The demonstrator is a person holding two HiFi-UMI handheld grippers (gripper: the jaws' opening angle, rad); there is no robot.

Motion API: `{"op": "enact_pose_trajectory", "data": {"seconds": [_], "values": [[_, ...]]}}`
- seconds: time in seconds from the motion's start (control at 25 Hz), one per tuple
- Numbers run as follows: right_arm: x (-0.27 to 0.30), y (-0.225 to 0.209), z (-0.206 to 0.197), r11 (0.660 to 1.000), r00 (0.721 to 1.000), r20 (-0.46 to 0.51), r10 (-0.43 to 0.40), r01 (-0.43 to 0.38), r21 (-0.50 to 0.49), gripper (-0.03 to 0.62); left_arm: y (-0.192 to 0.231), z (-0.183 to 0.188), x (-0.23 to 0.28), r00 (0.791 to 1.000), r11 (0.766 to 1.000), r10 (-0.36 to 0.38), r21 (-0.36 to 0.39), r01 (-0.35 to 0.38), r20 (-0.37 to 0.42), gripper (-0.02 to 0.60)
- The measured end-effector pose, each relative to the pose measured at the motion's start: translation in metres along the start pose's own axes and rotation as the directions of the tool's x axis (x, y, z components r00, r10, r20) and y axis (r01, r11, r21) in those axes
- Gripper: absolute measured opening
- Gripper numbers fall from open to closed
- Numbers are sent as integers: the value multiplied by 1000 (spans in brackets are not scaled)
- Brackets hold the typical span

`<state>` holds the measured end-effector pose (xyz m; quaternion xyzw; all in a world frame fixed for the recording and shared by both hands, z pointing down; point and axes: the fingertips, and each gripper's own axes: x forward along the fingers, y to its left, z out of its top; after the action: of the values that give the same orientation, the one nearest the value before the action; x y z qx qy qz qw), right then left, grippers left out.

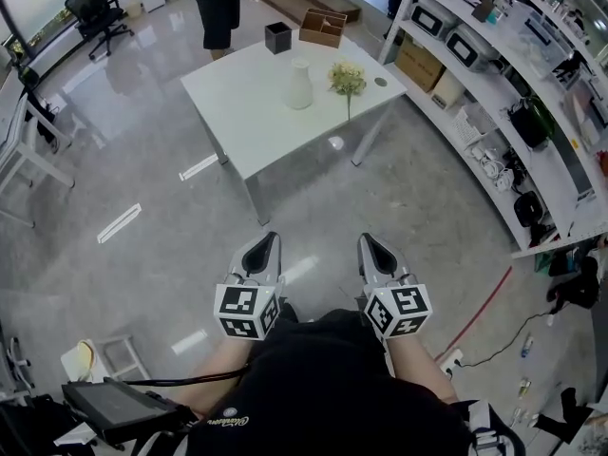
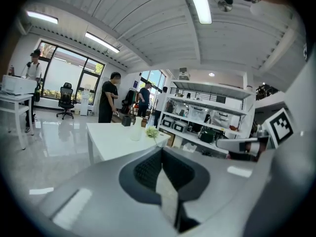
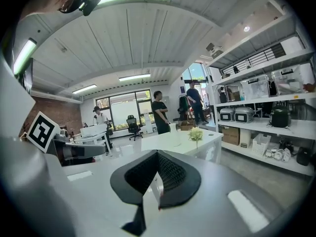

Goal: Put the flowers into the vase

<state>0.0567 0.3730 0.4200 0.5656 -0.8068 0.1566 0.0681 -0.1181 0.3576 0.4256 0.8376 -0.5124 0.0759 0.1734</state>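
On the white table point(image 1: 247, 112) across the room, a white vase point(image 1: 297, 85) stands upright. Beside it to the right is a bunch of pale yellow-green flowers point(image 1: 348, 80), its stem hanging toward the table's edge. My left gripper point(image 1: 270, 242) and right gripper point(image 1: 369, 242) are side by side close to my body, far from the table, both shut and empty. In the left gripper view the shut gripper point(image 2: 160, 154) points at the vase point(image 2: 137, 130) and the flowers point(image 2: 152, 132). The right gripper point(image 3: 158, 157) likewise faces the flowers point(image 3: 196, 134).
A black box point(image 1: 277, 37) and a wooden box point(image 1: 323, 27) sit at the table's far end, where a person point(image 1: 217, 8) stands. Shelves with appliances point(image 1: 494, 65) line the right side. An office chair point(image 1: 95, 8) is far left. Grey floor lies between me and the table.
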Motion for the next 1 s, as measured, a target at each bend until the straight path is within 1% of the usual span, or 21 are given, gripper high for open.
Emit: {"op": "enact_pose_trajectory", "data": {"seconds": [0.12, 0.28, 0.56, 0.84, 1.0], "values": [[5, 4, 0, 1000, 1000, -6, -10, 10, -4, 0, 9, -3, -1, 1000, 1000, -2, -6, 2, -14, 6], [11, 5, 2, 998, 1000, -14, -27, 26, -53, 0, 13, -4, 4, 1000, 1000, -9, -13, 9, -22, 6], [30, -6, 2, 999, 1000, -29, -12, 11, -37, 0, 17, -6, 20, 999, 1000, -2, -15, 2, -39, 6], [63, -34, 16, 999, 999, -22, 34, -34, -7, 0, 16, 9, 59, 999, 1000, 17, -2, -17, -42, 6], [85, -66, 31, 998, 998, -10, 57, -57, -6, 0, 6, 24, 97, 999, 1000, 24, 14, -24, -31, 6]]}}
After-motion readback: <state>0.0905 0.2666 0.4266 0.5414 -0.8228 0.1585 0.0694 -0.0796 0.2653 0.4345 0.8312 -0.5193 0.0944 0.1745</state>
